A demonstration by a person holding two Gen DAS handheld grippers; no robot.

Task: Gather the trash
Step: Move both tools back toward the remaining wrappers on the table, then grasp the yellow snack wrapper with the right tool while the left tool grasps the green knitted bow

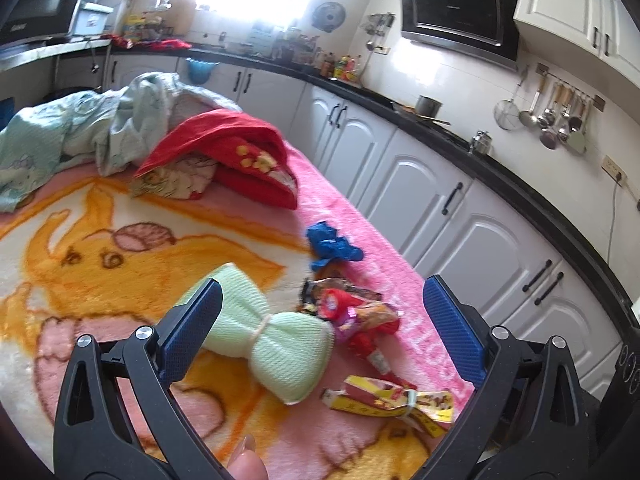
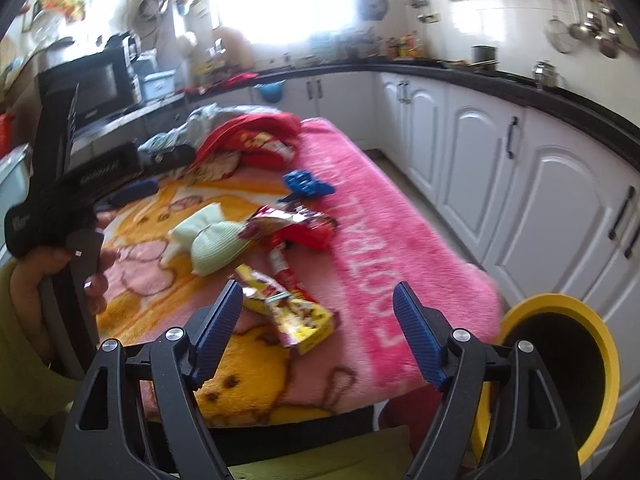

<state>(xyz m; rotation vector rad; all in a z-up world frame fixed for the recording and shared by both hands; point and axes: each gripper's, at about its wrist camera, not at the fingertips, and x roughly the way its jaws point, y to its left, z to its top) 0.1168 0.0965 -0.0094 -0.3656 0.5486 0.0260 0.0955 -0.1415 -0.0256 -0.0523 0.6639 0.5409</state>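
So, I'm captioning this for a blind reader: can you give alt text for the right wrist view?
The open right gripper hovers empty over a yellow wrapper on a pink and orange blanket. Beyond lie red wrappers, a green cloth bundle and blue plastic; a yellow-rimmed bin stands at right.

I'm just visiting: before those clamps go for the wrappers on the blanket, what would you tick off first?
1. Right gripper open, nothing between its jaws: ok.
2. Left gripper open and empty: ok.
3. Yellow wrapper lying free just ahead of the right gripper: ok.
4. Yellow-rimmed bin mouth uncovered, beside the blanket's near corner: ok.
5. Green cloth bundle clear of the red wrappers: not ok, they touch.
6. Whether the blue crumpled piece is trash: cannot tell.
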